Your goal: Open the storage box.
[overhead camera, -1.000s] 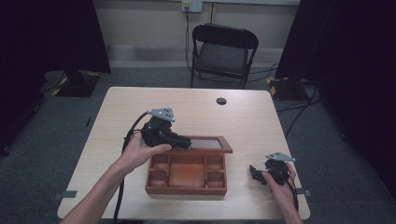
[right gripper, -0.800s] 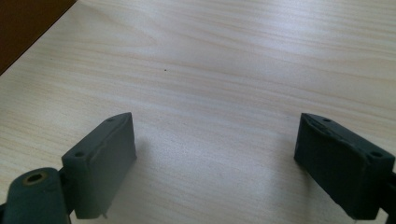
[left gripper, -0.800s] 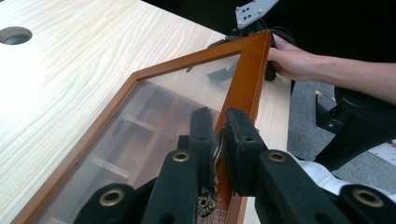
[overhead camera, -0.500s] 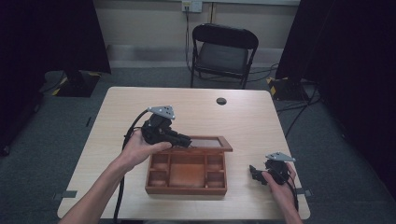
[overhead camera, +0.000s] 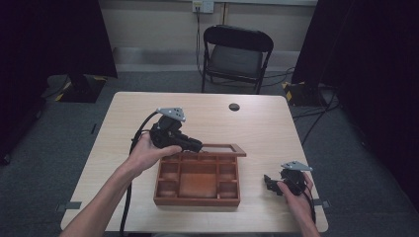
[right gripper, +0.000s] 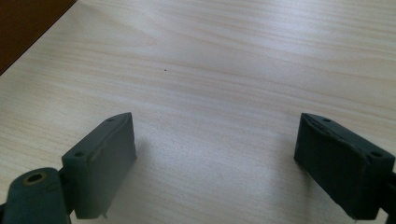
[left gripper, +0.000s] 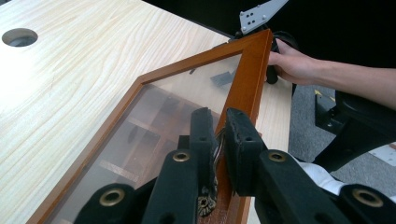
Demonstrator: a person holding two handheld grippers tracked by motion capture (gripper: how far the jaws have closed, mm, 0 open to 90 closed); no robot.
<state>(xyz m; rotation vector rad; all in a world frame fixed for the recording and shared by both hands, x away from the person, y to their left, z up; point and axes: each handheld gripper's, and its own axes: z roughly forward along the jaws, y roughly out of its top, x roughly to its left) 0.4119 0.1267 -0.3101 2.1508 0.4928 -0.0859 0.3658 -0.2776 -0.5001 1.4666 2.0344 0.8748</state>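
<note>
Light wood table [overhead camera: 123,148] is carrying a wooden compartment box [overhead camera: 197,180] near its front edge, centre. Box's glass-paned lid [overhead camera: 220,148] is standing raised along the far side. Left gripper [overhead camera: 196,146] is pinching the lid frame's edge, jaws pressed tight on it. Right gripper [overhead camera: 269,182] is resting on the table just right of the box, jaws spread wide w/ nothing between.

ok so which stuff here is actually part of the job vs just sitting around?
In play:
- left claw, shut on the lid's front rail
- glass-paned lid, raised
- compartment box

Just around:
- right claw, open, resting on the table beside the box
- folding chair
- cable hole in the table
</note>
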